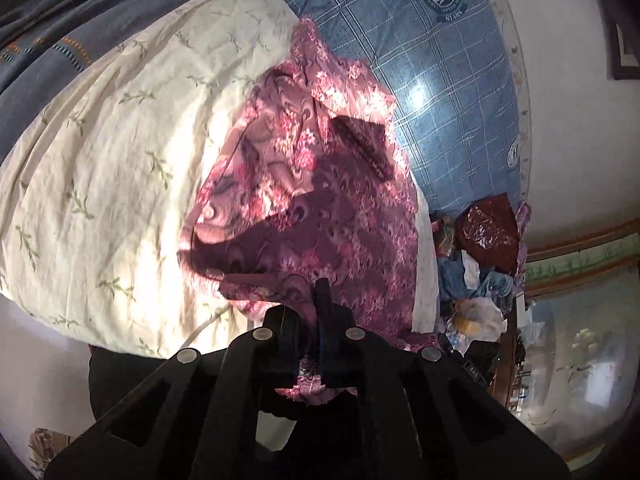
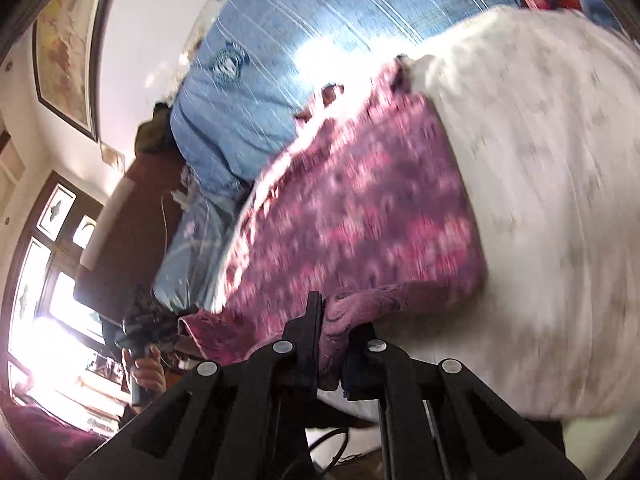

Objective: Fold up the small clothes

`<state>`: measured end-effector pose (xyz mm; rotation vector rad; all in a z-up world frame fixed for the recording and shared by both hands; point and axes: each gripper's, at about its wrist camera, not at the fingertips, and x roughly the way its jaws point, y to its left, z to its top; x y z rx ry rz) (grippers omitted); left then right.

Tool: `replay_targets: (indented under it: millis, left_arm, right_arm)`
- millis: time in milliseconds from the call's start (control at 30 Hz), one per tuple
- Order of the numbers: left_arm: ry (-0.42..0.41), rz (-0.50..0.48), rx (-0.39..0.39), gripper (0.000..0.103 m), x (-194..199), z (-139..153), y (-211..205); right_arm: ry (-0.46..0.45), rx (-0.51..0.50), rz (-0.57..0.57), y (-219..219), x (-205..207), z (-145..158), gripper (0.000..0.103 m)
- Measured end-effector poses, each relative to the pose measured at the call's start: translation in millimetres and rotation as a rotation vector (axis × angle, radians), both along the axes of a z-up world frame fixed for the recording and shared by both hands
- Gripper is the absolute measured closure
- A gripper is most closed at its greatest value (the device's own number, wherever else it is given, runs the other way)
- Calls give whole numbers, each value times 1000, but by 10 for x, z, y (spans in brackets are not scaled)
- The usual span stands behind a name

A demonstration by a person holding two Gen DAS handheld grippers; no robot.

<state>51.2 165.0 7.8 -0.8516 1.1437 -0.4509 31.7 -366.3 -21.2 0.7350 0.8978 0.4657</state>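
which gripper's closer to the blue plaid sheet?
Right. The right gripper grips the purple garment at its corner beside the blue plaid sheet; the left gripper grips the corner farther away.

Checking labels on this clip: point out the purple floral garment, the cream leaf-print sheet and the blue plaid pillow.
purple floral garment (image 1: 320, 208), left wrist view, middle of the cloth.
cream leaf-print sheet (image 1: 120, 168), left wrist view, bare sunlit part.
blue plaid pillow (image 1: 420, 48), left wrist view, its face.

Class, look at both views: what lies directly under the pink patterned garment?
The pink patterned garment lies on a cream sheet with leaf sprigs, beside a blue checked cover. Whatever lies beneath its middle is covered.
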Motion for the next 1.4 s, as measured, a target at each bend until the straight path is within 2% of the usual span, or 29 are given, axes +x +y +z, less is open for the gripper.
replay_targets:
  millis: [267, 633, 833, 967, 1100, 1200, 1300, 1333, 1400]
  left_arm:
    - [-35, 61, -3, 99, 623, 119, 111]
    - [-67, 99, 18, 99, 1542, 108, 75]
    - [-90, 127, -16, 99, 2216, 176, 19]
    - [-96, 132, 52, 99, 2728, 155, -121]
    - [-4, 137, 125, 99, 3161, -136, -242]
    - [62, 138, 108, 99, 3276, -328, -263]
    - [58, 148, 41, 98, 3312, -309, -204]
    - [53, 161, 5, 97, 3345, -303, -162]
    - [65, 196, -59, 94, 3420, -326, -73]
  right_arm:
    - [-62, -20, -42, -66, 749, 212, 96]
    - [-62, 1, -97, -114, 1805, 150, 96]
    - [-22, 96, -184, -267, 2456, -43, 96]
    - [29, 134, -256, -368, 2888, -262, 96]
    - [114, 110, -298, -392, 3170, -547, 96]
    - [140, 126, -282, -380, 3240, -638, 92]
    - [149, 264, -286, -475, 3324, -658, 90]
    - [135, 289, -311, -536, 3353, -643, 90]
    - [116, 329, -392, -682, 3392, -649, 82]
